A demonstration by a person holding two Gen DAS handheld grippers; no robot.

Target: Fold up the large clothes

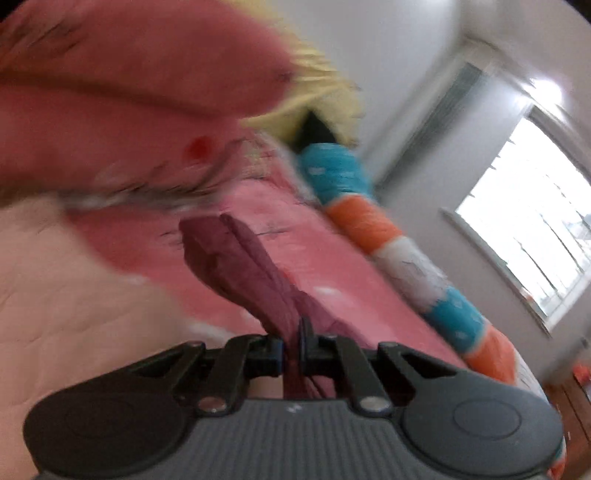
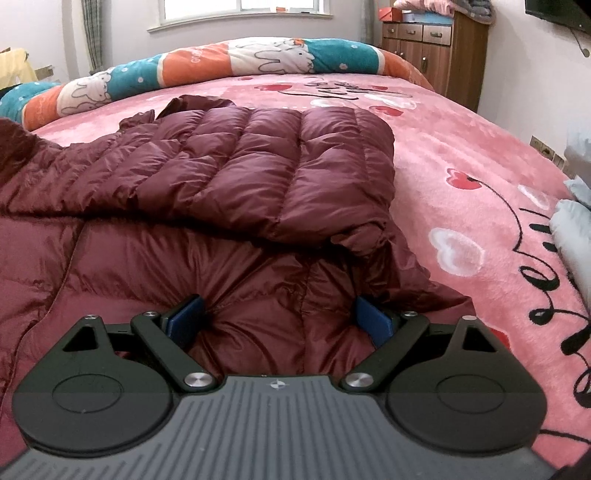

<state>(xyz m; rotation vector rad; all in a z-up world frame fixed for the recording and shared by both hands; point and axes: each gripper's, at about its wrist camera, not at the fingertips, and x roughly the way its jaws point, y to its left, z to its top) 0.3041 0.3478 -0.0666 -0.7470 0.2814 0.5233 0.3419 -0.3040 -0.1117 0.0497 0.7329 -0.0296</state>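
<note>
A fold of the maroon jacket (image 1: 236,266) is pinched by the left gripper (image 1: 291,341), while the right gripper (image 2: 279,317) is held spread wide over it near the bed's (image 2: 461,155) near edge.

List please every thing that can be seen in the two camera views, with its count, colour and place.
down jacket: one, maroon, spread on the bed, one part folded over the rest
bed cover: one, pink with hearts and black writing, under the jacket
rolled quilt: one, teal, orange and white with rabbits, along the far edge of the bed
window: one, bright, behind the bed
wooden cabinet: one, brown, right of the bed's far end
grey-blue cloth: pale, at the bed's right edge, number unclear
yellow fabric: blurred, near the quilt's end
left gripper: shut on a pinch of jacket fabric
right gripper: open, on the jacket's near part
</note>
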